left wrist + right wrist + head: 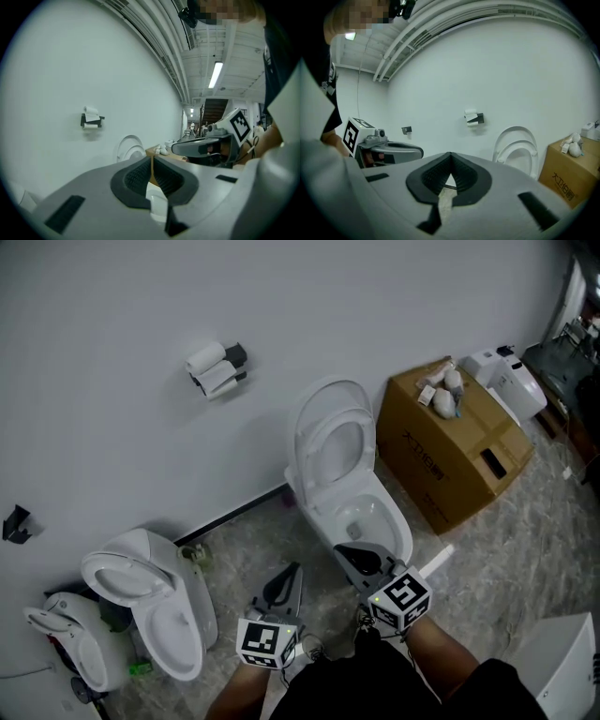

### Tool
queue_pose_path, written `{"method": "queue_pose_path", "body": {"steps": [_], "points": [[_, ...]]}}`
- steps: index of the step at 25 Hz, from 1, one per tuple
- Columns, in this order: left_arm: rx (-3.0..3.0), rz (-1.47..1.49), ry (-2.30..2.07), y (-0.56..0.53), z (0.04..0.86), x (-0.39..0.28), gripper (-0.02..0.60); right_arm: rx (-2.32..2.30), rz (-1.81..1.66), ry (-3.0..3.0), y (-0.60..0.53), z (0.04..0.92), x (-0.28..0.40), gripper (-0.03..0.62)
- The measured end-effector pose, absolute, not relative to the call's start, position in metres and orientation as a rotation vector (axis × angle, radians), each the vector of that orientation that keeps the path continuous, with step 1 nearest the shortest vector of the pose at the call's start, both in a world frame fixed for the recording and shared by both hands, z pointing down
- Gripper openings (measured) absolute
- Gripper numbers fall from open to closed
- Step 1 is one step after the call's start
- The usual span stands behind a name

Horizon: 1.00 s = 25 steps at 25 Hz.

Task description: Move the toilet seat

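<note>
Here, toilet seat (pixel 311 448): raised, leaning back against the upright lid (pixel 328 390) at the wall (pixel 141 315), above the white bowl (pixel 375 517).
Left claw (pixel 151 161): jaws pressed together, nothing between them, over the floor (pixel 234 549) left of the bowl.
Right claw (pixel 450 159): jaws together, empty, near the bowl's front.
Cardboard box (pixel 455 442): right of the bowl.

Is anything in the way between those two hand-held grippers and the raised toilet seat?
Nothing visible is. The toilet seat stands up against its lid. The right gripper and left gripper, both shut and empty, point toward it across the open bowl. The cardboard box sits off to the toilet's right.
</note>
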State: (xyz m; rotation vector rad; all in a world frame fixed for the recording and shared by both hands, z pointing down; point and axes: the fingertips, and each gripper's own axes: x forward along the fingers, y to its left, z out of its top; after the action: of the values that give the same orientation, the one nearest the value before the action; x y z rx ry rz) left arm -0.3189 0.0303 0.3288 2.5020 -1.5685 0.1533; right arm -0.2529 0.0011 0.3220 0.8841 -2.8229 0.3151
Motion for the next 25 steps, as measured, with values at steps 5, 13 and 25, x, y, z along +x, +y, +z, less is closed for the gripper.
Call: {"method": "queue_pose_path", "body": {"steps": [5,13,25], "points": [[2.533,0.140,-1.456,0.042,0.339,-0.323,0.016,0.997,0.315,-2.769,0.023,0.327,-0.252,0.005],[2.612,0.134,-1.302,0.061,0.331,-0.276,0.015,1.178,0.315,-2.690,0.053,0.322,-0.197,0.005],[2.623,0.192,-1.353,0.122,0.316,-0.170,0.016,1.202,0.316,-2.741,0.102,0.308,-0.082,0.005]]}}
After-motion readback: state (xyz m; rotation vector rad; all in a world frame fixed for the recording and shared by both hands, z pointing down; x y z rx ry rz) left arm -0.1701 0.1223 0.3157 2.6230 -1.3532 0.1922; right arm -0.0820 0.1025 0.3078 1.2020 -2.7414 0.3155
